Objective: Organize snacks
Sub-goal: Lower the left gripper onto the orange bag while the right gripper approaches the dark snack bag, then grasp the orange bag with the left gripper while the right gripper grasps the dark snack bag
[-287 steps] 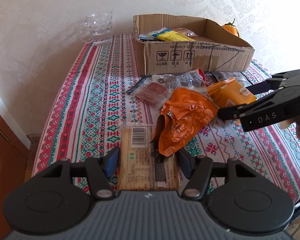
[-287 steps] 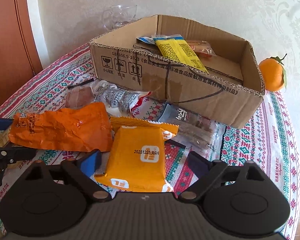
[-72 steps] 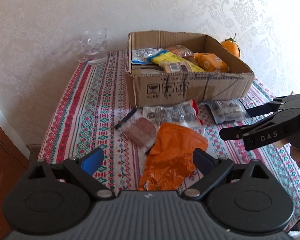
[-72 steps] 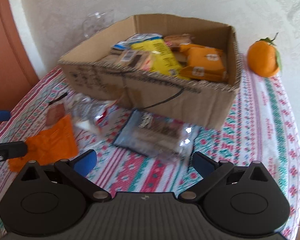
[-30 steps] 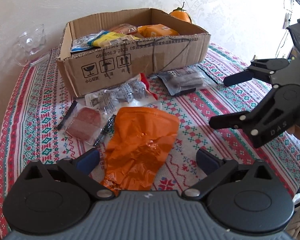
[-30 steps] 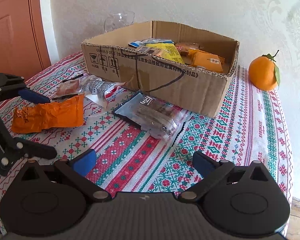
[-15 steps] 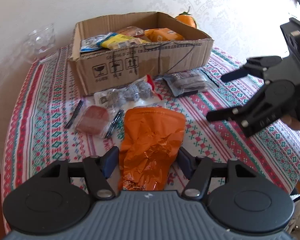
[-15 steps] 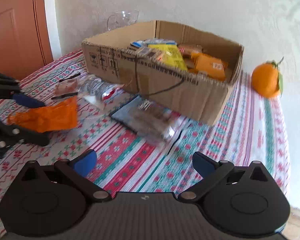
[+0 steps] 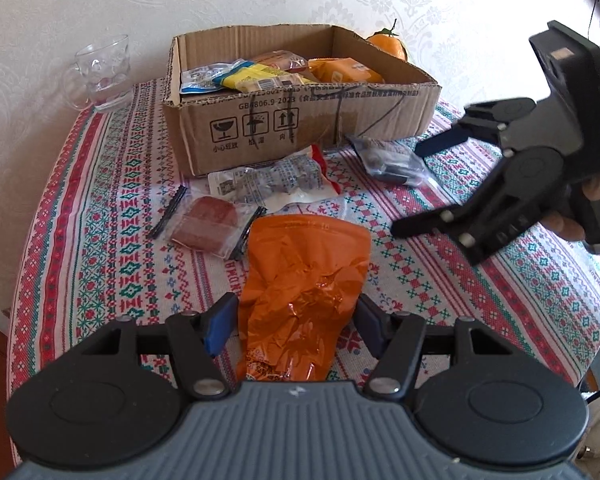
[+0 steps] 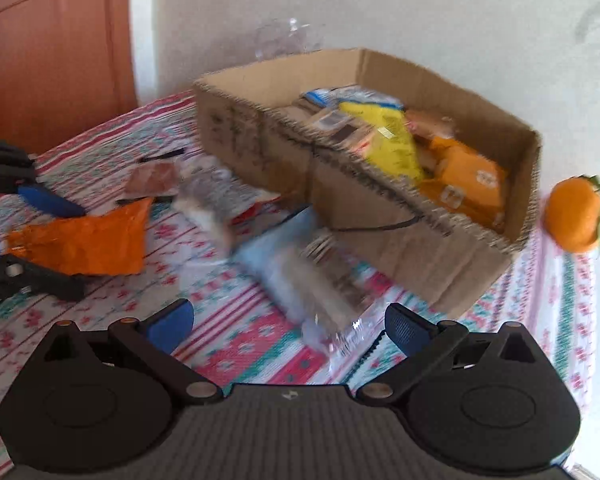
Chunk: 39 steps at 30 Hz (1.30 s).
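A crinkled orange snack bag (image 9: pixel 304 264) lies on the patterned tablecloth, and my left gripper (image 9: pixel 296 320) is shut on its near end, a blue pad against each side. The cardboard box (image 9: pixel 300 120) behind it holds several packets, yellow, orange and clear. In front of the box lie a clear pack of grey sweets (image 9: pixel 276 180), a reddish packet (image 9: pixel 208 220) and a dark clear packet (image 9: pixel 392 160). My right gripper (image 10: pixel 288 324) is open, just short of that dark packet (image 10: pixel 300 276), which is blurred. Seen from the left wrist, the right gripper (image 9: pixel 410 188) hovers open beside it.
A glass mug (image 9: pixel 100 72) stands at the back left by the wall. An orange fruit (image 10: pixel 576 216) sits right of the box (image 10: pixel 380 208). A wooden door (image 10: pixel 52 40) is at the far left. The tablecloth (image 9: pixel 500 280) drops off at the right and near edges.
My left gripper went from wide open to shut on the orange bag. My right gripper rolled and moved in closer to the dark packet, still open.
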Motion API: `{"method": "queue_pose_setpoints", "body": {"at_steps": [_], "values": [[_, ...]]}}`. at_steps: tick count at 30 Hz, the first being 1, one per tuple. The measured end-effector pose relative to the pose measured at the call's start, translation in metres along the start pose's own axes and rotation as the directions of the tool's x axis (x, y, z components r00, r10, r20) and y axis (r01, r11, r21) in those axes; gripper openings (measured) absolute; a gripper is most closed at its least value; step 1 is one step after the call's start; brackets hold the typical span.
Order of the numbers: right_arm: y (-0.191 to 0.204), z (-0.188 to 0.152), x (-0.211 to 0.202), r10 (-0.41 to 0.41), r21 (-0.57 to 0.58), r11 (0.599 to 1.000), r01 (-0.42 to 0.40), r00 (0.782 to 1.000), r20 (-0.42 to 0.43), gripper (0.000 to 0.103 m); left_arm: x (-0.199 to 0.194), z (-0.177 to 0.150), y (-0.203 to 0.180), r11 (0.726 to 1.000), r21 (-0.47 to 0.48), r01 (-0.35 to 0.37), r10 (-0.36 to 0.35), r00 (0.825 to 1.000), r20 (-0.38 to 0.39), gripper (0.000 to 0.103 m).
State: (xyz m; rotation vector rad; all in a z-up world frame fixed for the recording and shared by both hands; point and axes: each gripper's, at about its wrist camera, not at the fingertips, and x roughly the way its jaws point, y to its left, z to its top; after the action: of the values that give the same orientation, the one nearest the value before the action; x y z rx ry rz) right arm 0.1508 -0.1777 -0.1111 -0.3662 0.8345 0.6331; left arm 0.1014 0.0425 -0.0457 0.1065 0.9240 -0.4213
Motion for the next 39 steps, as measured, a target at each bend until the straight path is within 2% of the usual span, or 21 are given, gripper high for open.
{"method": "queue_pose_setpoints", "body": {"at_steps": [3, 5, 10, 13, 21, 26, 30, 35, 38, 39], "values": [[0.01, -0.003, -0.008, 0.053, -0.05, 0.997, -0.054, 0.998, -0.028, 0.103, 0.0, 0.0, 0.001, 1.0, 0.0, 0.005, -0.005, 1.0, -0.004, 0.063], [0.015, -0.003, -0.013, 0.029, -0.087, 0.996, -0.03, 0.999, -0.015, 0.103, 0.0, 0.001, 0.001, 1.0, 0.004, 0.007, -0.007, 1.0, -0.005, 0.063], [0.002, 0.006, -0.008, 0.009, -0.05, 0.999, -0.009, 1.0, 0.006, 0.103, 0.0, 0.001, 0.0, 1.0, 0.005, 0.008, -0.008, 1.0, -0.003, 0.063], [0.0, 0.007, 0.002, 0.006, -0.079, 0.997, -0.006, 1.0, -0.006, 0.103, -0.001, 0.001, 0.0, 1.0, 0.0, 0.008, -0.008, 1.0, -0.003, 0.063], [0.007, 0.004, -0.003, 0.122, -0.095, 0.987, -0.126, 0.991, -0.046, 0.103, -0.001, 0.0, 0.0, 1.0, 0.006, 0.011, -0.011, 1.0, -0.004, 0.063], [0.01, 0.004, -0.006, 0.099, -0.096, 0.99, -0.102, 0.995, -0.035, 0.101, 0.001, 0.001, -0.001, 0.999, 0.037, 0.014, -0.014, 1.0, -0.01, 0.063], [0.003, 0.008, 0.0, 0.084, -0.084, 0.993, -0.087, 0.996, -0.032, 0.09, 0.002, 0.002, -0.002, 0.998, 0.057, 0.022, -0.021, 1.0, -0.016, 0.067], [0.001, 0.012, 0.004, 0.094, -0.082, 0.992, -0.096, 0.995, -0.022, 0.08, 0.002, 0.002, -0.001, 0.998, 0.06, 0.035, -0.034, 0.999, -0.022, 0.067], [0.002, 0.012, 0.003, 0.098, -0.069, 0.993, -0.099, 0.995, -0.019, 0.071, 0.002, 0.002, 0.0, 0.997, 0.061, 0.045, -0.043, 0.999, -0.023, 0.066], [0.002, 0.012, 0.002, 0.096, -0.06, 0.993, -0.097, 0.995, -0.019, 0.065, 0.002, 0.003, 0.0, 0.997, 0.061, 0.046, -0.044, 0.999, -0.024, 0.065]]}}
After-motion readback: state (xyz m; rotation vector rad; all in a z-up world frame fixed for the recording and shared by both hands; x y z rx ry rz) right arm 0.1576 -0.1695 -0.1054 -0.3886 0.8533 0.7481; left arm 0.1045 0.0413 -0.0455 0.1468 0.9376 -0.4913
